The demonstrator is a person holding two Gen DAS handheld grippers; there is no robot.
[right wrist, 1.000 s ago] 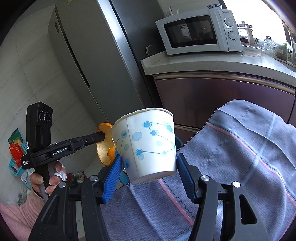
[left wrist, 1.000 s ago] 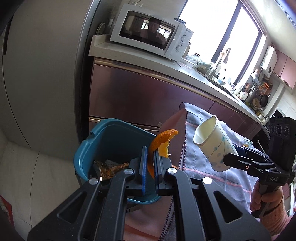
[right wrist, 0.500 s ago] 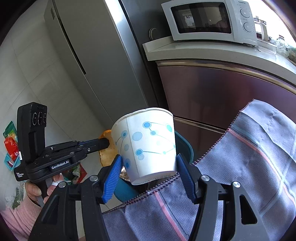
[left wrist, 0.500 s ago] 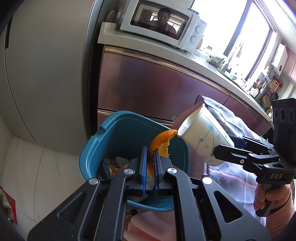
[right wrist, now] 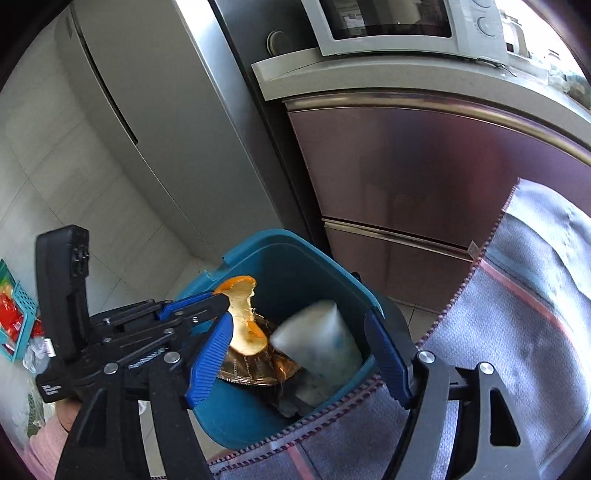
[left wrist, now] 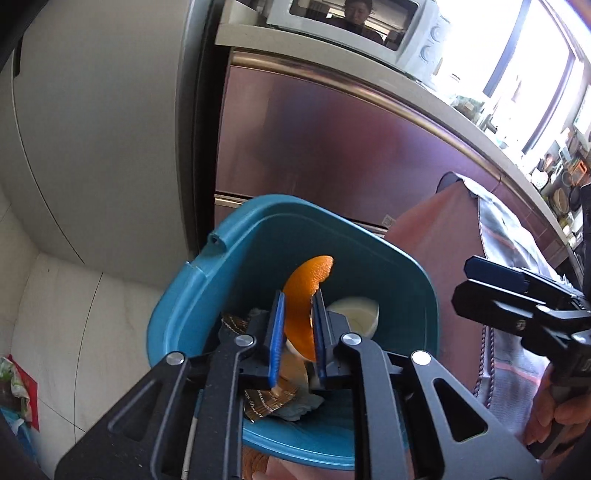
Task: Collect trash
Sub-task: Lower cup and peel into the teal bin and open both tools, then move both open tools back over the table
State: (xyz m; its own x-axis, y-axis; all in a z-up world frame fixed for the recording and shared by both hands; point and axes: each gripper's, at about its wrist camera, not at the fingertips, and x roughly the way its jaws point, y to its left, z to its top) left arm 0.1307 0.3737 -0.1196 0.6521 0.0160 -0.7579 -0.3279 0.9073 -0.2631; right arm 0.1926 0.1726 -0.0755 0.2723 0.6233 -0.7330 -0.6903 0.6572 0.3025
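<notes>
A teal trash bin (left wrist: 207, 295) (right wrist: 280, 243) stands on the floor below both grippers. My left gripper (left wrist: 298, 325) is shut on an orange peel (left wrist: 303, 295) and holds it over the bin; it also shows in the right wrist view (right wrist: 207, 306) with the peel (right wrist: 242, 317). My right gripper (right wrist: 299, 350) is open and empty above the bin. The white paper cup with blue dots (right wrist: 317, 343) is blurred inside the bin, and its rim (left wrist: 356, 314) shows in the left wrist view. Brown wrappers (right wrist: 251, 365) lie in the bin.
A grey striped cloth (right wrist: 517, 332) covers the table edge at right. A steel fridge (right wrist: 166, 110) and maroon cabinets (right wrist: 424, 177) with a microwave (right wrist: 406, 22) stand behind the bin. A small basket with packets (right wrist: 14, 321) sits on the floor at left.
Both grippers moved over the bin. My right gripper opened and the paper cup dropped into the bin. My left gripper still holds the peel.
</notes>
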